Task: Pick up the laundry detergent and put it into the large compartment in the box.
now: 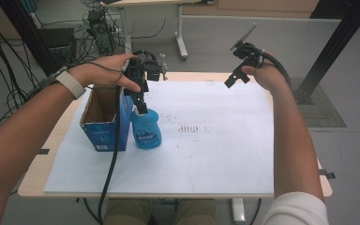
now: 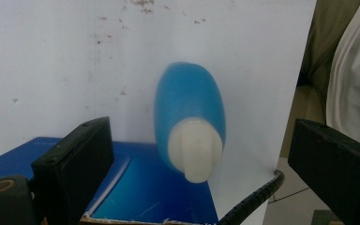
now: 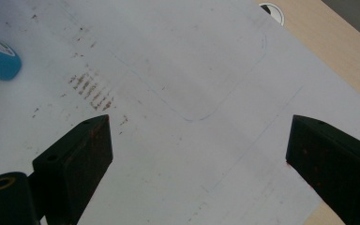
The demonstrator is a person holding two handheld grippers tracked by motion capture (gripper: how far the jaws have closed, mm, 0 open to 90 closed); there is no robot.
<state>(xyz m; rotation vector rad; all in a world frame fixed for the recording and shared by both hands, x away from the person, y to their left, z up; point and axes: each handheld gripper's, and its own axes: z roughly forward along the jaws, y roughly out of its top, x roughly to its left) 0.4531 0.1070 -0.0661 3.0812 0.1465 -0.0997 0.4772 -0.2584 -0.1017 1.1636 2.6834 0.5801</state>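
High view: blue bottle [image 1: 146,130] upright on white sheet [image 1: 206,140] covering the table [image 1: 65,119], touching the open blue box [image 1: 104,123] at its left. White label print on both unreadable. Left gripper [image 1: 140,101] directly above the bottle top; right gripper [image 1: 236,77] raised, well apart.

Left gripper view: jaws spread wide, white cap [image 2: 194,149] between them, untouched.

Right gripper view: jaws wide apart over stained sheet.

Grey floor [image 1: 215,42], tangled cables [image 1: 9,51], another table's legs [image 1: 180,33].
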